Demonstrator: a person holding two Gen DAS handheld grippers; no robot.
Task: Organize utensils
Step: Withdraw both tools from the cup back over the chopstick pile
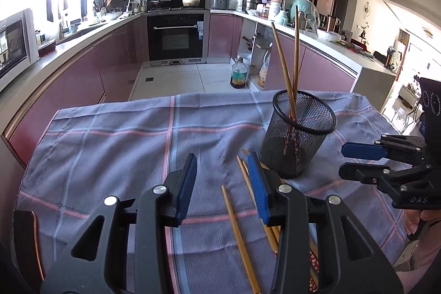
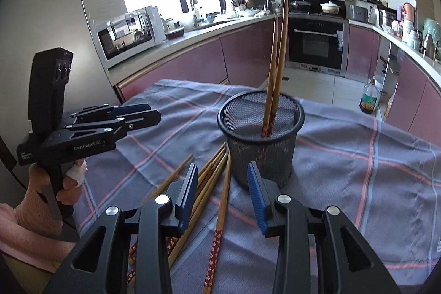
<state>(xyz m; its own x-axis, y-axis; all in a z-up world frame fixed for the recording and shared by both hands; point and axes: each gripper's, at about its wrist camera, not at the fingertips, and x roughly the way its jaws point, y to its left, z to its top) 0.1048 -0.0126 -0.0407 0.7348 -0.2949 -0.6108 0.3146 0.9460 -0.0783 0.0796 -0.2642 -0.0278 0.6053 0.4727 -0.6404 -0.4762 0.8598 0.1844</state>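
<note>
Starting from the left side of the worktop [image 1: 110, 145] (it's covered in a blue-grey checked cloth), there's mostly bare fabric, nothing to pick up there. The left gripper [image 1: 223, 192] hovers over that cloth with its fingers parted and nothing between them. In the left wrist view the loose chopsticks [image 2: 209, 183] sit just off to the right of its gap, one running under the right-hand finger, so it isn't lined up on any of them yet.

Moving right, the loose chopsticks are the thing the next move turns on. They lie flat in a fanned bundle on the cloth, long axes running roughly from the person's side toward the mesh cup [image 2: 260, 139], plain tips touching or just beside the cup's base, patterned red ends toward the person. The right gripper [image 2: 224, 194] is the better placed one: seen from its own camera, the bundle passes right through the gap between its fingers, which are apart and not pressing on anything.

Then the black mesh cup, upright, with two chopsticks [image 2: 277, 59] already standing in it, leaning and crossing. Those tall sticks and the cup's rim are probably what gets in the way when dropping the next one in. Overlapping sticks also risk a double pick.
</note>
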